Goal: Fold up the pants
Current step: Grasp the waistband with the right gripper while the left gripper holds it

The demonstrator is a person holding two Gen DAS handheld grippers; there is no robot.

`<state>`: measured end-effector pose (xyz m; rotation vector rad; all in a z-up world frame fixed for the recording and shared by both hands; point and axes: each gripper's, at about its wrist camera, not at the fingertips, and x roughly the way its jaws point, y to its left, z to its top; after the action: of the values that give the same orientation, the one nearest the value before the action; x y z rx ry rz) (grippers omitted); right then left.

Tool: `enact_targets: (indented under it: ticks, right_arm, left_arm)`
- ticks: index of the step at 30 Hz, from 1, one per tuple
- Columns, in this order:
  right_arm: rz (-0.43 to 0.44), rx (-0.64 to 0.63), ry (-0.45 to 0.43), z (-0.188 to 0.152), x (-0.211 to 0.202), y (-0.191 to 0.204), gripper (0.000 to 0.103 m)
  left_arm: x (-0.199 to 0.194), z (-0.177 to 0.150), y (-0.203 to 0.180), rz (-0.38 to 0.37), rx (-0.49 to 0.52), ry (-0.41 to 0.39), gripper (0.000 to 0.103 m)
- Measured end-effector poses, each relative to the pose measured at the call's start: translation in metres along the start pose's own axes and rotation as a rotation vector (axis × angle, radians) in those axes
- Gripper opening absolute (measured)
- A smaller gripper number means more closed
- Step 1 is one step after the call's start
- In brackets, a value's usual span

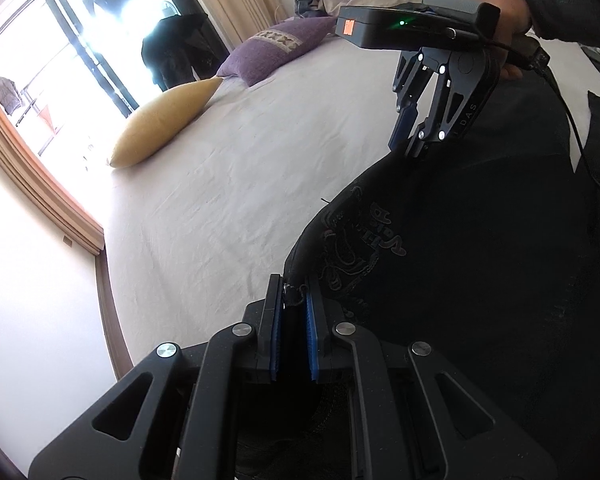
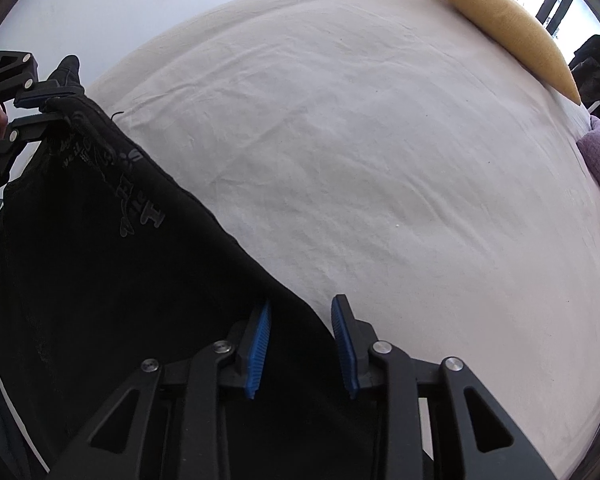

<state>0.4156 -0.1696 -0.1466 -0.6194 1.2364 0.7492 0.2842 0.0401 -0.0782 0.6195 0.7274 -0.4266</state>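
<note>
Nearest in the left wrist view: left tool (image 1: pixel 294 292) clamped almost closed on a corner of the black pants (image 1: pixel 480 280), cloth and a loose thread pinched between the blue pads. Nearest in the right wrist view: right tool (image 2: pixel 302 320) part open, blue pads astride the sloping edge of the same pants, dark cloth lying between them but not visibly pressed; no firm grip readable there.

Beyond the pinched corner, pants draped dark and wide over the bed (image 1: pixel 228 184), printed lettering close to the held corner. Held edge stretched from the left tool's corner up to the right tool, that edge the fabric's apparent long axis here; full length of the legs hidden, so their direction cannot be told. Left tool already on its corner; right tool just at the edge, likely needing only to close.

Farther from the pants, bare sheet, then a yellow cushion (image 1: pixel 164 128), a purple pillow (image 1: pixel 276 50) and the bright window (image 1: pixel 32 52).
</note>
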Motion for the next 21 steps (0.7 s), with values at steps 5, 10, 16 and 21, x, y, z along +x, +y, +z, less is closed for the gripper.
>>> enact_targets:
  ticks: [5, 10, 16, 21]
  right_arm:
    - [-0.019, -0.037, -0.020, -0.002, -0.006, 0.009, 0.010]
    - [-0.082, -0.036, -0.074, -0.006, -0.023, 0.024, 0.005]
    - [-0.152, -0.027, -0.119, -0.007, -0.033, 0.051, 0.004]
    - [-0.109, -0.025, -0.151, -0.021, -0.043, 0.069, 0.004]
  left_arm:
    - [-0.005, -0.002, 0.002, -0.002, -0.009, -0.028, 0.009]
    - [-0.008, -0.004, 0.002, 0.003, -0.026, -0.019, 0.009]
    - [-0.025, -0.004, -0.003, -0.004, -0.040, -0.043, 0.009]
    - [-0.051, -0.010, -0.014, -0.028, -0.037, -0.063, 0.009]
